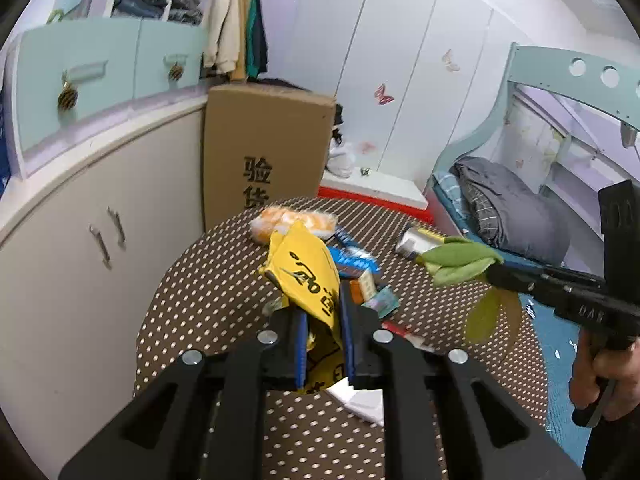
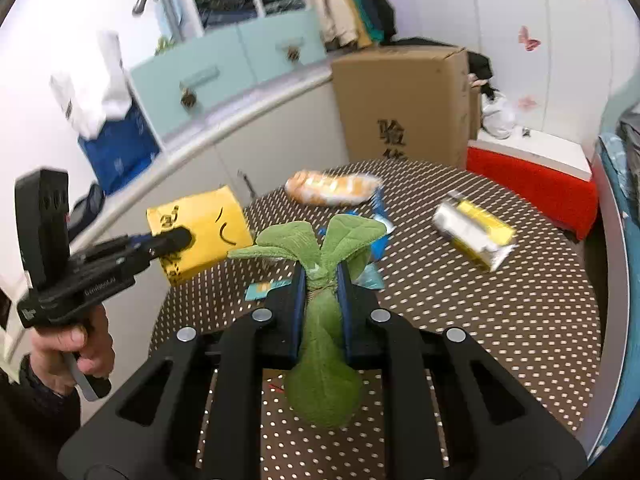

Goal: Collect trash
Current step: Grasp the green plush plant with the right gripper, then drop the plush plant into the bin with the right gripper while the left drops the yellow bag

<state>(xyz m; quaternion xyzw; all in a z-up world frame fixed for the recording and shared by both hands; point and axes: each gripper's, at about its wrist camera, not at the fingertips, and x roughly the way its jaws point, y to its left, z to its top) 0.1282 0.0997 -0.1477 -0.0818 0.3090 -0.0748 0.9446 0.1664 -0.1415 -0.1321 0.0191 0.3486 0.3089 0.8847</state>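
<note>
1. Two grips are live: the left tongs [image 1: 324,312] are clamped on a yellow packet [image 1: 308,276], the right tongs [image 2: 320,280] on a green cloth [image 2: 320,344], both held above the tabletop [image 2: 500,320].
2. The packet is pinched at one edge; a swing could slip it free.
3. The cloth's hanging end could snag the wrappers [image 2: 332,188] left below.

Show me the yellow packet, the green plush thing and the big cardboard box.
yellow packet [image 2: 200,228]: right wrist view, its flat face.
green plush thing [image 2: 322,376]: right wrist view, its hanging body.
cardboard box [image 1: 264,132]: left wrist view, its front face.

Two wrist fisheyes angled down along each claw, close over the shared dotted table [image 1: 224,280].
</note>
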